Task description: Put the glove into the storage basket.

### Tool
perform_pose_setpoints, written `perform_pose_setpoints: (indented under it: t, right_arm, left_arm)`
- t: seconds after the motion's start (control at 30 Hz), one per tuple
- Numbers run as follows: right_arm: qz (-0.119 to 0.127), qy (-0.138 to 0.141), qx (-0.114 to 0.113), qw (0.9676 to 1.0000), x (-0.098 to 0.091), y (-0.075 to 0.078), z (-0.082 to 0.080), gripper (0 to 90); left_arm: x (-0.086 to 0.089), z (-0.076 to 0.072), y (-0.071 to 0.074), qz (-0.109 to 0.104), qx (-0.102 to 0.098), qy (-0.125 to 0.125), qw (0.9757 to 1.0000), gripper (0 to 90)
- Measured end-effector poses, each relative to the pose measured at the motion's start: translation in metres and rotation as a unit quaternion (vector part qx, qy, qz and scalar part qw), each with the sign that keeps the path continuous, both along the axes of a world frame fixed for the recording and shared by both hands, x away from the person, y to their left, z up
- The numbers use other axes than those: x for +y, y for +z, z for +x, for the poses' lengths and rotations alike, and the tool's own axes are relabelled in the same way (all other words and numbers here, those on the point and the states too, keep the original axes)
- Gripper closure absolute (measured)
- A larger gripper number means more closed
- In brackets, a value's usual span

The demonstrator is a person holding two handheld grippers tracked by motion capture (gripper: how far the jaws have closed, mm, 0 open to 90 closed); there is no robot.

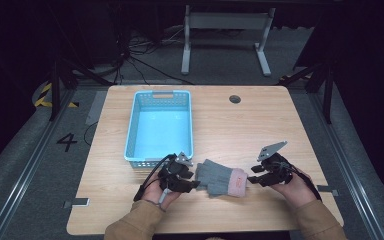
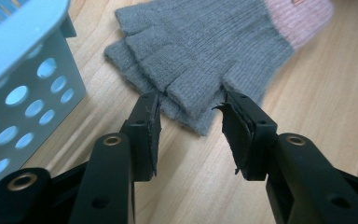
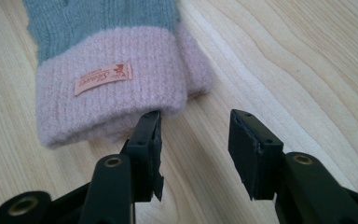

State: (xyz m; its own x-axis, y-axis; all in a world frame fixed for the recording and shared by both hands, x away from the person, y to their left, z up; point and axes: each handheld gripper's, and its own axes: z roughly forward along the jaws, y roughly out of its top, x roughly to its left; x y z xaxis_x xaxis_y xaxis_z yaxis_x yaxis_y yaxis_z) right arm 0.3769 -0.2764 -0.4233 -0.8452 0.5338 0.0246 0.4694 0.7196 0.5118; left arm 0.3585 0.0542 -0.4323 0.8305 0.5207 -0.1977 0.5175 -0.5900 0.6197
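Gloves (image 1: pixel 220 177) flat on bench (image 1: pixel 260 125), stacked pair by the look of it, grey finger ends toward L, pink cuff (image 1: pixel 238 181) toward R. Sits between both grippers, just right of the basket (image 1: pixel 160 127) front corner.

L gripper (image 2: pixel 189 109): fingers released, spread wide, straddling one grey finger stub. Tips at the knit edge; L fingertip (image 2: pixel 147 119) looks touching fabric, cannot tell for sure. Nothing clamped yet. Basket wall is close on the outer side of the L finger, so approach is from the bench side, low and near flat.

R gripper (image 3: pixel 193 123): fingers also released. One fingertip (image 3: pixel 147 128) right at the cuff edge, maybe tucked just under it; the other sits apart over bare bench. Cuff is off-centre in the gap, toward the inner finger. Label (image 3: pixel 103 78) faces up.

Why this setup, my read: one gripper per end so the gloves lift w/o sagging or the stack splitting, then over into the basket, which is empty and adjacent. Cuff is the thick end, good bite; finger stubs thin, risk of pinching only the top layer.

Next calls for: R shifts toward cuff, both close.
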Motion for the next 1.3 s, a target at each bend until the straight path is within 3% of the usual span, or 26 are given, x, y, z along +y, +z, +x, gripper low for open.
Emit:
perform_pose_setpoints:
  t: [0.17,0.33,0.43,0.63,0.87,1.03,1.3]
  right_arm:
    - [0.002,-0.001,0.003,1.0,0.002,0.0,-0.001,54.9]
    - [0.002,0.0,0.002,1.0,0.001,-0.001,-0.001,54.9]
    - [0.002,0.001,0.001,1.0,0.001,-0.001,-0.001,54.9]
    - [0.0,0.004,0.001,1.0,0.003,-0.002,-0.001,54.9]
    - [-0.003,0.006,0.0,1.0,0.005,-0.003,-0.001,55.1]
    - [-0.007,0.002,0.002,1.0,0.007,-0.003,-0.003,55.4]
    - [-0.007,0.006,-0.001,1.0,0.009,-0.003,-0.003,56.4]
  left_arm:
    - [-0.004,0.001,-0.004,0.011,0.0,-0.003,0.9999,61.4]
    - [-0.009,0.001,-0.008,0.036,0.002,-0.01,0.9993,65.8]
    - [-0.011,0.003,-0.011,0.041,0.016,-0.014,0.9989,66.7]
    - [-0.014,0.003,-0.012,0.046,0.026,-0.026,0.9983,71.5]
    - [-0.019,0.003,-0.013,0.054,0.025,-0.026,0.9979,73.4]
    - [-0.024,-0.001,-0.008,0.065,0.008,-0.027,0.9975,78.7]
    - [-0.027,0.001,-0.011,0.076,0.015,-0.017,0.9968,81.2]
